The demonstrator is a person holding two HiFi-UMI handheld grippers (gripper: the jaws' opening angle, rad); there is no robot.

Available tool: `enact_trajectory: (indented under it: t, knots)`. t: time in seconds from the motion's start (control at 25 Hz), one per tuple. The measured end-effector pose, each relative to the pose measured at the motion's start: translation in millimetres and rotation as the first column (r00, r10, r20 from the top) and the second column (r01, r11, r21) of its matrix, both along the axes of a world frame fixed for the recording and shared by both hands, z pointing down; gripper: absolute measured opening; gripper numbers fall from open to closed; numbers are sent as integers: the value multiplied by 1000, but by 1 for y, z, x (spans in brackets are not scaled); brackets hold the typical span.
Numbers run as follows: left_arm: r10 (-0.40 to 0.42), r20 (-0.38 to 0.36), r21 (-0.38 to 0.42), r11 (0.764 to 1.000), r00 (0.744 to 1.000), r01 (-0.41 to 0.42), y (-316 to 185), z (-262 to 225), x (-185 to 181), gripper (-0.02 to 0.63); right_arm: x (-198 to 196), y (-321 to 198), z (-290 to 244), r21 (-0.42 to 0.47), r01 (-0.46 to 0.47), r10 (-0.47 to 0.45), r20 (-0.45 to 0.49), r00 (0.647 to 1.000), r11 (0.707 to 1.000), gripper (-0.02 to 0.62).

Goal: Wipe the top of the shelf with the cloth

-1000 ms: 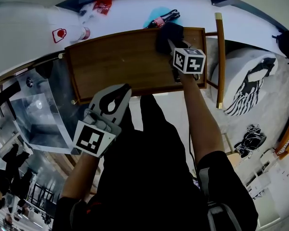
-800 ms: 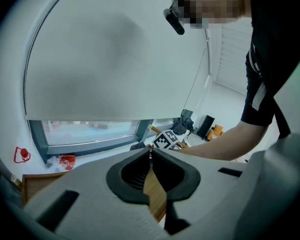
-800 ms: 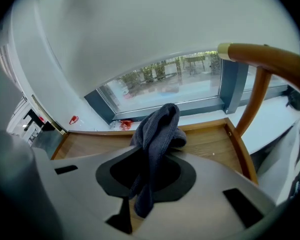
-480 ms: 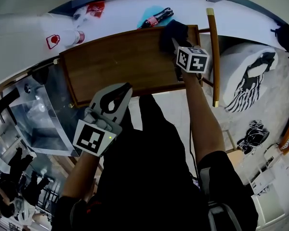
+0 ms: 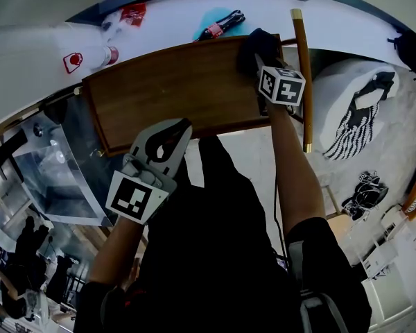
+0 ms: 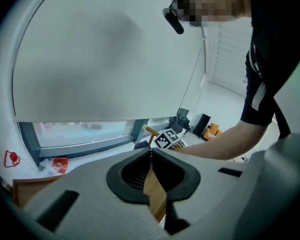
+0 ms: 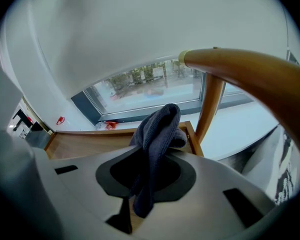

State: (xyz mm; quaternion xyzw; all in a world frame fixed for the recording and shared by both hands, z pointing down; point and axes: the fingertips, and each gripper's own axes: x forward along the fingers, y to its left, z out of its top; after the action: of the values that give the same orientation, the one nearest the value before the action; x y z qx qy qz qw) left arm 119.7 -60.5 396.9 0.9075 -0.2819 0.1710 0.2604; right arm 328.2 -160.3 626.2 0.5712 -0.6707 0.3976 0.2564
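The shelf's wooden top (image 5: pixel 173 89) runs across the upper middle of the head view. A dark grey cloth (image 5: pixel 258 47) lies bunched on its far right corner, and my right gripper (image 5: pixel 260 66) is shut on it there. In the right gripper view the cloth (image 7: pixel 157 134) hangs through the closed jaws above the shelf top (image 7: pixel 85 143). My left gripper (image 5: pixel 175 130) hovers near the shelf's front edge, shut with nothing in it; its tips (image 6: pixel 151 153) meet over the wood.
A wooden rod (image 5: pixel 299 75) stands just right of the shelf, seen as a curved rail (image 7: pixel 240 69) close to my right gripper. A dark bottle on a blue mat (image 5: pixel 220 25) and red-labelled items (image 5: pixel 128 14) lie beyond the shelf. A glass cabinet (image 5: pixel 55 165) is at left.
My right gripper has slid the cloth a little to the right and farther back, toward the shelf's far right corner. The left gripper has stayed where it was.
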Motion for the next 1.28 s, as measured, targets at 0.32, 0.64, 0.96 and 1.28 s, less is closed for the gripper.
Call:
enact_trajectory:
  t: [0.32, 0.64, 0.96, 1.28]
  knots:
    - [14, -2, 12, 1000, 1000, -13, 7, -6, -8, 32, 2, 7, -14, 21, 9, -7, -56, 998, 1000, 58]
    - [-18, -28, 31, 999, 999, 19, 15, -18, -46, 32, -47, 9, -56, 94, 65, -61, -44, 997, 993, 58]
    - [-93, -26, 45, 995, 995, 94, 30, -25, -114, 32, -161, 13, -87, 152, 188, -195, 28, 980, 970, 58]
    - [-180, -19, 47, 982, 983, 181, 51, -25, -185, 32, -286, 32, -90, 155, 342, -358, 89, 929, 927, 58]
